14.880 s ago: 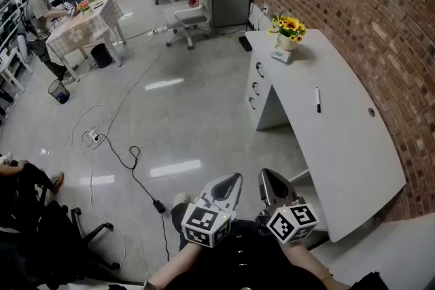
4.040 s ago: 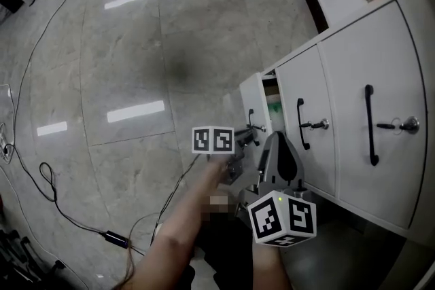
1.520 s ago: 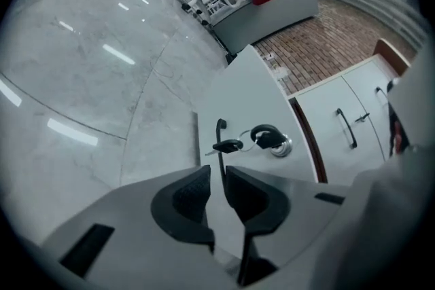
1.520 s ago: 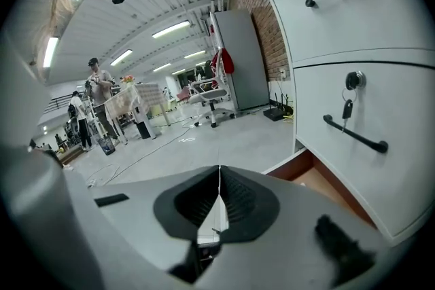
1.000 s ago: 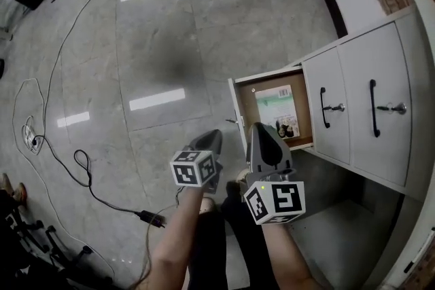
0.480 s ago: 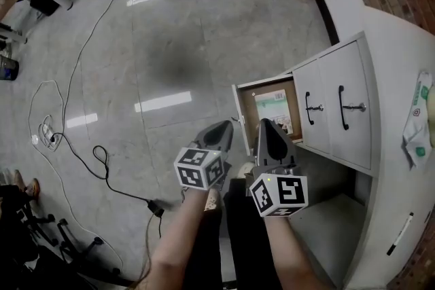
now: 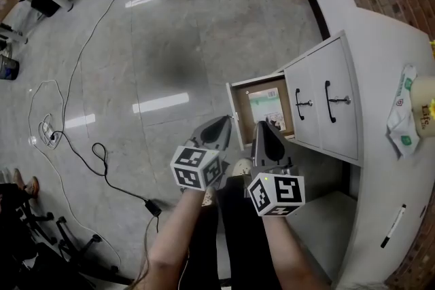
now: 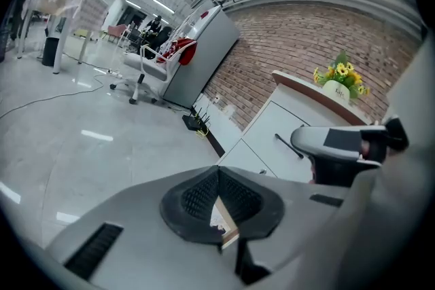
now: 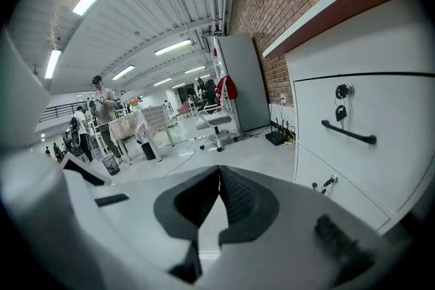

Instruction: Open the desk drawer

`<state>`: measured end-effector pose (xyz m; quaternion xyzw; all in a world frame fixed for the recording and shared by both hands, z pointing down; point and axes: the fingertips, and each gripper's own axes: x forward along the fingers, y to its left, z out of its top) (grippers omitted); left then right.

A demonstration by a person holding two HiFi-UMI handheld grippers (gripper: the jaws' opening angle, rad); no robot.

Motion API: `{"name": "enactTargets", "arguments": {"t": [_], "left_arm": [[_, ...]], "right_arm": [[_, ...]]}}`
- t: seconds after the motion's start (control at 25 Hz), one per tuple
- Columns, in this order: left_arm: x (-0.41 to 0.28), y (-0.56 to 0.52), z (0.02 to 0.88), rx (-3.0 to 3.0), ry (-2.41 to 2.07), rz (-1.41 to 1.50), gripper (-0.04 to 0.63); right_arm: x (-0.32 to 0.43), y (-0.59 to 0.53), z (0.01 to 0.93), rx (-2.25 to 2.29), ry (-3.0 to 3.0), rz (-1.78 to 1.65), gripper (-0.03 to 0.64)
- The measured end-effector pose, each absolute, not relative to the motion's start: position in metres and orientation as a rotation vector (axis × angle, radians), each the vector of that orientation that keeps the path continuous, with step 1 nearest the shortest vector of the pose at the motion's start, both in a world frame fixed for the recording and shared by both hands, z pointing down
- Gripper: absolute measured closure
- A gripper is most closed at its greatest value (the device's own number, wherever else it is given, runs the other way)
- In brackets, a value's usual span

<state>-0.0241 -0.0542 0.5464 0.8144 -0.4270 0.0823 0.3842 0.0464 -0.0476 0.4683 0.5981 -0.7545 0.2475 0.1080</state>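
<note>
Left claw (image 7: 223,123) shut, right claw (image 7: 261,127) shut, both lifted higher — drawer (image 7: 238,120) open

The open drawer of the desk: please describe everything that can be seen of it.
The open drawer is the lowest of three in the white desk pedestal, pulled out over the grey floor. Its front panel is white; its inner walls and bottom look like brown wood. A printed booklet with a green cover lies flat inside. Nothing grips it: the left gripper and the right gripper hang before its front, jaws shut and empty.
</note>
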Motion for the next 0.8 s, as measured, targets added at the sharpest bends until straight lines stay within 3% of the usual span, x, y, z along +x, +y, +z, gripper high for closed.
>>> {"name": "enactTargets", "arguments": {"t": [0.8], "left_arm": [[0.013, -0.055, 0.554, 2.001, -0.955, 0.230, 0.586]], "right_arm": [[0.071, -0.048, 0.466, 1.817, -2.203, 0.767, 0.604]]}}
